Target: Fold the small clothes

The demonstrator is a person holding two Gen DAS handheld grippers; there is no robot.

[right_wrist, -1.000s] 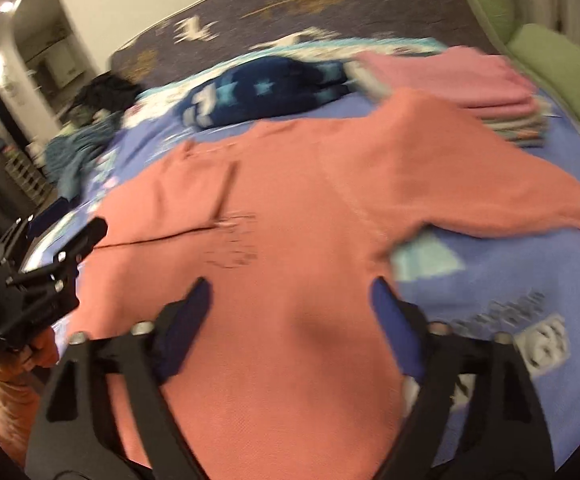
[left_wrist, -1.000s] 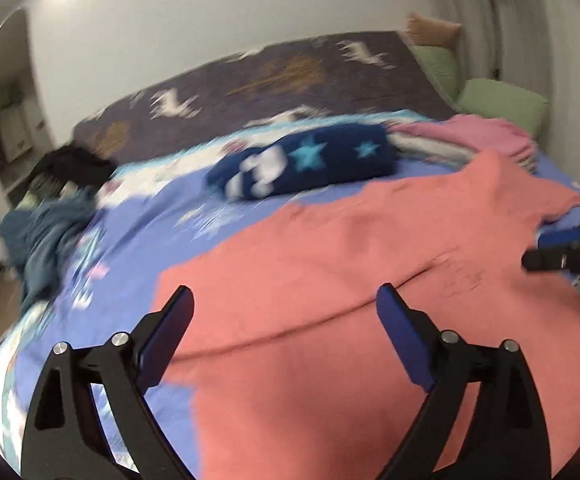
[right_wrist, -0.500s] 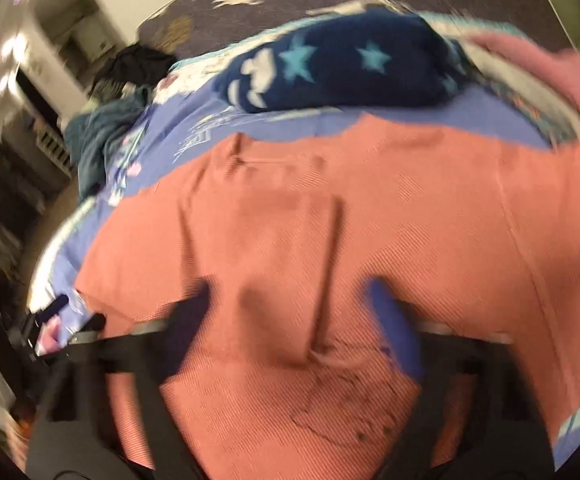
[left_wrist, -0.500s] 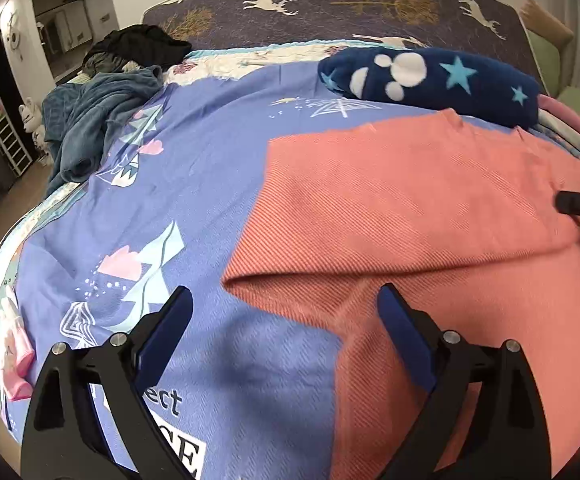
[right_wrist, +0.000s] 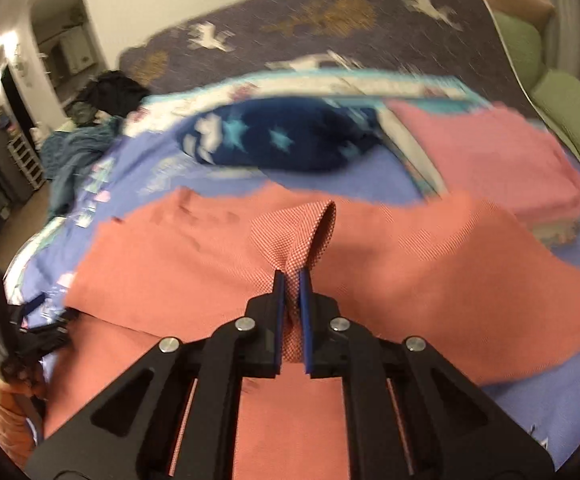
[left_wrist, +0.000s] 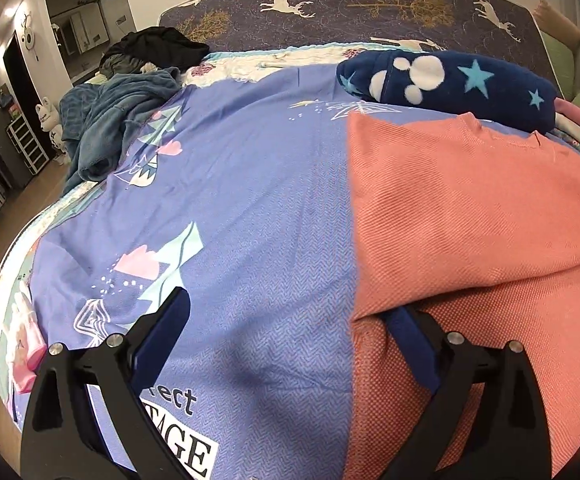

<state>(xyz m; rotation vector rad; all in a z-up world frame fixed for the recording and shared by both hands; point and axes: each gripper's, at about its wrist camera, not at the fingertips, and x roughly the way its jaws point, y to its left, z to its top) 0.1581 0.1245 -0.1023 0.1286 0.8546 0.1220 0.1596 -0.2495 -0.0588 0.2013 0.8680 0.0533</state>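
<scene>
A salmon-pink knit top (left_wrist: pixel 469 208) lies spread on the blue patterned bedspread (left_wrist: pixel 250 208), with its left part folded over itself. My left gripper (left_wrist: pixel 286 320) is open at the fold's lower left corner. Its right finger (left_wrist: pixel 409 344) sits under the folded edge and its left finger (left_wrist: pixel 162 324) rests over bare bedspread. My right gripper (right_wrist: pixel 291 280) is shut on a pinched-up fold of the same top (right_wrist: pixel 305 232) near the middle of the garment. The left gripper also shows in the right wrist view (right_wrist: pixel 30 328) at the far left.
A navy star-print fleece roll (left_wrist: pixel 449 80) lies behind the top. A stack of folded pink clothes (right_wrist: pixel 489 160) sits at the right. A blue blanket (left_wrist: pixel 110 128) and dark clothes (left_wrist: pixel 154 48) are piled at the far left. Green cushions (right_wrist: pixel 561 112) line the right edge.
My right gripper has closed on a fold of the pink top and lifted it. My left gripper moved forward and down, so its right finger now sits under the folded edge.
</scene>
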